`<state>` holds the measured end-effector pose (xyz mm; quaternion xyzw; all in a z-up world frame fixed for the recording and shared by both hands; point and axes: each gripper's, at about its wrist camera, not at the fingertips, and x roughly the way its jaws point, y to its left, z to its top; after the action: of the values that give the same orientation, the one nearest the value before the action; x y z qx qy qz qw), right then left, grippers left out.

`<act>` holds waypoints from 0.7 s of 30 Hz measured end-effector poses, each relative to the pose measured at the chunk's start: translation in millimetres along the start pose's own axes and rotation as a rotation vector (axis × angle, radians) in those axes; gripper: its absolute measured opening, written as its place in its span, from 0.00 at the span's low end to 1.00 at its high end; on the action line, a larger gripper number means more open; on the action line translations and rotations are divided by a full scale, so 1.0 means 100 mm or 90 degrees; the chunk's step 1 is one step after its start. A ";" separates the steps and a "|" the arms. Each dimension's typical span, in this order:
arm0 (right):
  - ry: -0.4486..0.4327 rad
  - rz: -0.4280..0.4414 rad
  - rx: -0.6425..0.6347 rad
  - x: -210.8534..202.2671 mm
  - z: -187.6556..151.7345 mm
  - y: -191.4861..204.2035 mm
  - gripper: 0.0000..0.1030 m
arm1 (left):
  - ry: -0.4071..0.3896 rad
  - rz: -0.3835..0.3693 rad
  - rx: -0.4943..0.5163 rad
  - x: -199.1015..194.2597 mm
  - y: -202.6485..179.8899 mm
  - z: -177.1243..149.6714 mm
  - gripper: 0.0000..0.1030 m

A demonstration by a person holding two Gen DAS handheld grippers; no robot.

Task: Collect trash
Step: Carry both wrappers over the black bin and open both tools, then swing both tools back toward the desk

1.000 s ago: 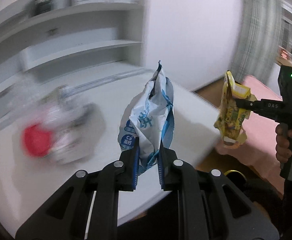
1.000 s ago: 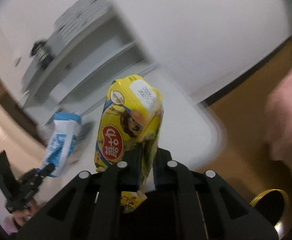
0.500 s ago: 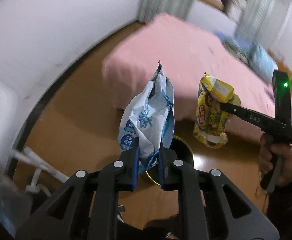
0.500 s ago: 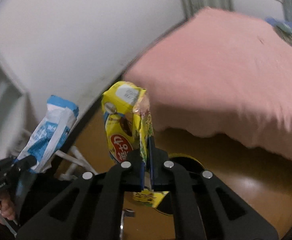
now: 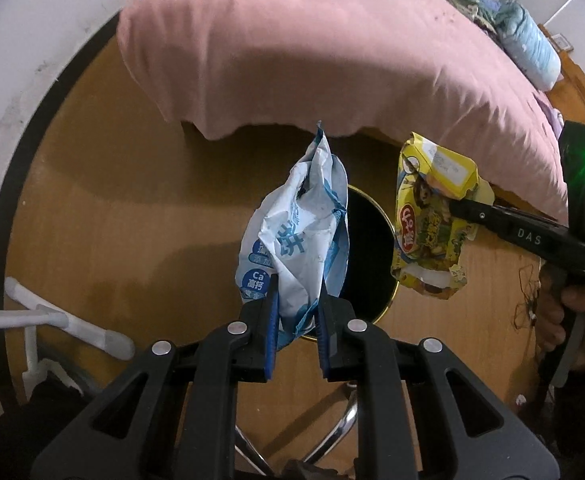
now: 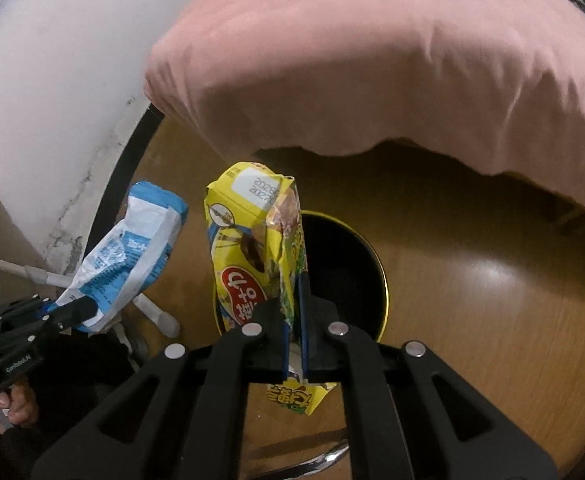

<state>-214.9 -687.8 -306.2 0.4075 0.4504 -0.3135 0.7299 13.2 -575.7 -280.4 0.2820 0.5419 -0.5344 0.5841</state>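
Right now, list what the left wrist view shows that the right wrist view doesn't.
Only the left wrist view: pale bedding piled at the bed's far end, and the right claw seen from the side.

Only the right wrist view: the printed date patch on the yellow wrapper facing the camera, and the left claw from the side.

Both: the blue-and-white wrapper, the yellow wrapper, the dark round bin, the pink bed cover, the wooden floor.

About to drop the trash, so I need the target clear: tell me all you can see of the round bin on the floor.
The bin is round with a thin gold-coloured rim and a black interior; no contents are visible. It stands open-topped on the wooden floor near the pink bedspread. The blue-and-white wrapper and yellow wrapper cover part of it in each view. Nothing visibly touches it.
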 end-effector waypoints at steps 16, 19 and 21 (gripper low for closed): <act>0.059 0.019 0.024 0.24 0.18 -0.07 0.12 | 0.040 -0.016 0.002 0.31 -0.12 0.07 0.57; 0.035 0.017 0.020 0.15 0.20 0.00 0.70 | 0.018 -0.002 0.002 0.13 -0.10 0.08 0.67; 0.032 0.010 0.004 0.09 0.22 0.08 0.71 | -0.001 0.009 0.003 -0.02 -0.10 0.09 0.70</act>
<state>-195.8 -704.1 -305.7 0.4214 0.4644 -0.2989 0.7193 7.2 -585.6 -273.5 0.2870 0.5384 -0.5316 0.5875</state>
